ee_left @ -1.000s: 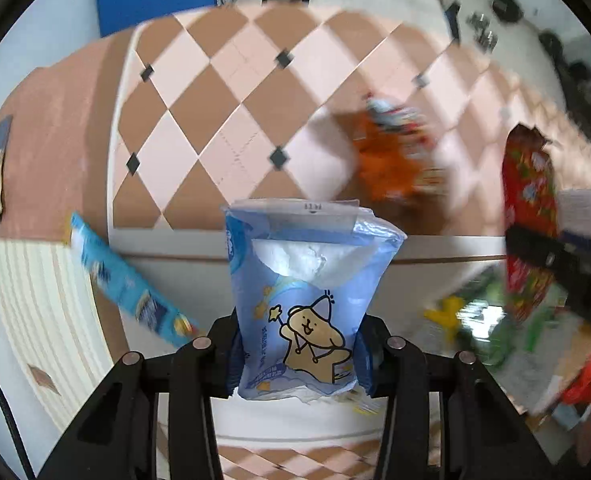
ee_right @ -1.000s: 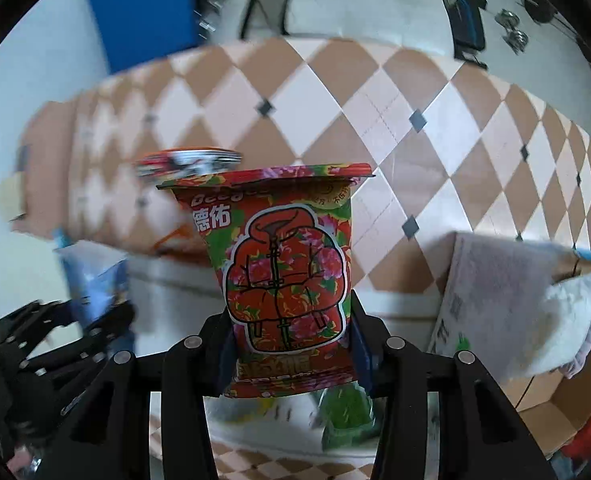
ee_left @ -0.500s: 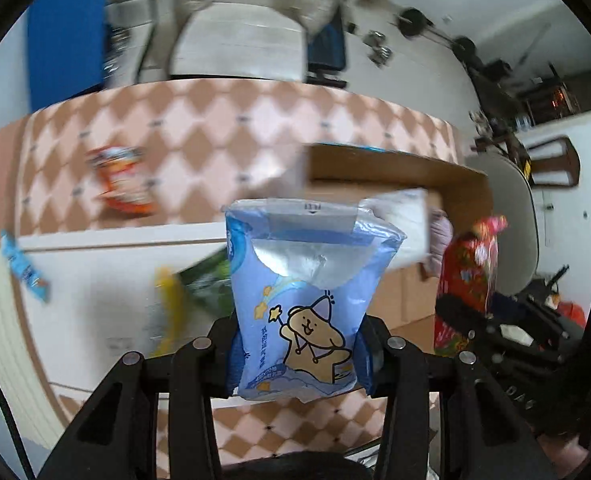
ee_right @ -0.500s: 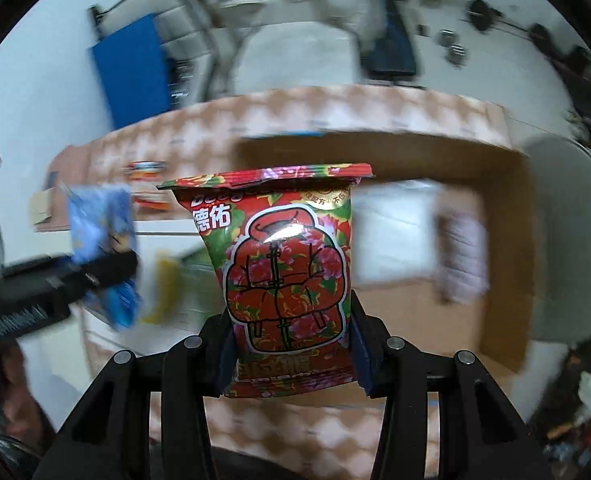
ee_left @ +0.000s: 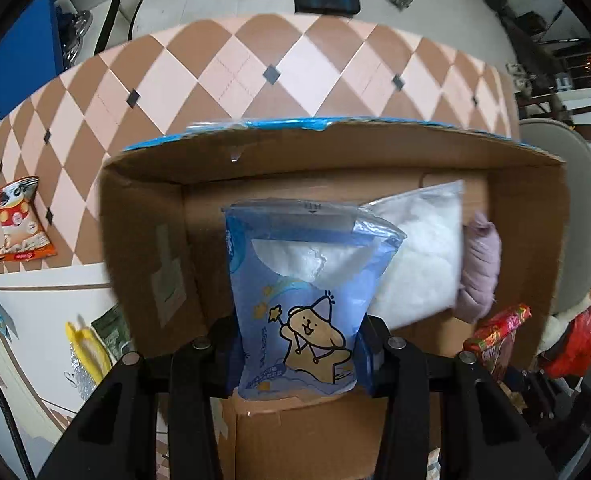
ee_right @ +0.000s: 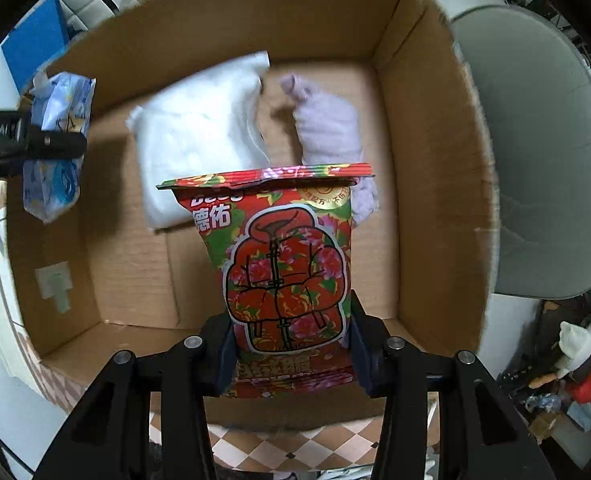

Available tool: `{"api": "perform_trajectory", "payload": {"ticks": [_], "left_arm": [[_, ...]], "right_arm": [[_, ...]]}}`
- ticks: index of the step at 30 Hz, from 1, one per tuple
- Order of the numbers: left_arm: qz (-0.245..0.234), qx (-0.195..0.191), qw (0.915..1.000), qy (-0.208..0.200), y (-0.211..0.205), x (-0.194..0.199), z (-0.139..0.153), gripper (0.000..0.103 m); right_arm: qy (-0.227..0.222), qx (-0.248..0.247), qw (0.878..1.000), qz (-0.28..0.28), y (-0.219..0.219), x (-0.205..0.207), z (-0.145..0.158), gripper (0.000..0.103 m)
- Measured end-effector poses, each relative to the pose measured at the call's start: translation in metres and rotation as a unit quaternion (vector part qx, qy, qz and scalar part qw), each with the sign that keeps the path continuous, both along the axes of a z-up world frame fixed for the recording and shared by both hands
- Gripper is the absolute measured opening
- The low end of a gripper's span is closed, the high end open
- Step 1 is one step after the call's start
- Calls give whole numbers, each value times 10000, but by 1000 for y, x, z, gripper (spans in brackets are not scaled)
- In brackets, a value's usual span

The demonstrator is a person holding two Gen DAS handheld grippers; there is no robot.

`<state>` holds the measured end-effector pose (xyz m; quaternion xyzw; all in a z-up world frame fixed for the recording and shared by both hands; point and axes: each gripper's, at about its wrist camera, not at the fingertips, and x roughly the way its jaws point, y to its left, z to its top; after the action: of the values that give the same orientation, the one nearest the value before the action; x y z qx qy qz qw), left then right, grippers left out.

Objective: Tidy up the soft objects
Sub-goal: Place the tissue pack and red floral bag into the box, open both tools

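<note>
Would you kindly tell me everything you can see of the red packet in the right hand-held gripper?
The red packet is a glossy plastic pouch printed with a flowered padded jacket, green corners and white Chinese characters. Its crimped top seal is intact. It stands upright, pinched at its lower sides by the right hand-held gripper, above the open cardboard box. Only the fingers touch it.
</note>
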<state>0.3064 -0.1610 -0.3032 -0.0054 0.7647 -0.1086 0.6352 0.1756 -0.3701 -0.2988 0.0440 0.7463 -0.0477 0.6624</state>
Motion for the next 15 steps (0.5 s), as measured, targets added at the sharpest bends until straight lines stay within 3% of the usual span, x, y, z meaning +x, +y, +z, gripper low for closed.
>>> {"api": "perform_trajectory", "payload": {"ticks": [7,9,10,11,15], "left_arm": [[55,38,9998,183,-2,8,-18,50],[109,4,9998,165,2,9,-15,61],[94,-5,9999,114,2,9,-12,64],[65,9,10000,49,3,9,-8,73],[-49,108,9996,-240,4,5,10,88]], "right_arm": [[250,49,9997,-17,1,12,-29,50],[342,92,9993,-71,3,16,-31,63],[329,101,9994,-88,4,19,-28,82],[258,139,9995,-114,3,20,-24,93],[77,261,9995,-165,3,23,-7,94]]}}
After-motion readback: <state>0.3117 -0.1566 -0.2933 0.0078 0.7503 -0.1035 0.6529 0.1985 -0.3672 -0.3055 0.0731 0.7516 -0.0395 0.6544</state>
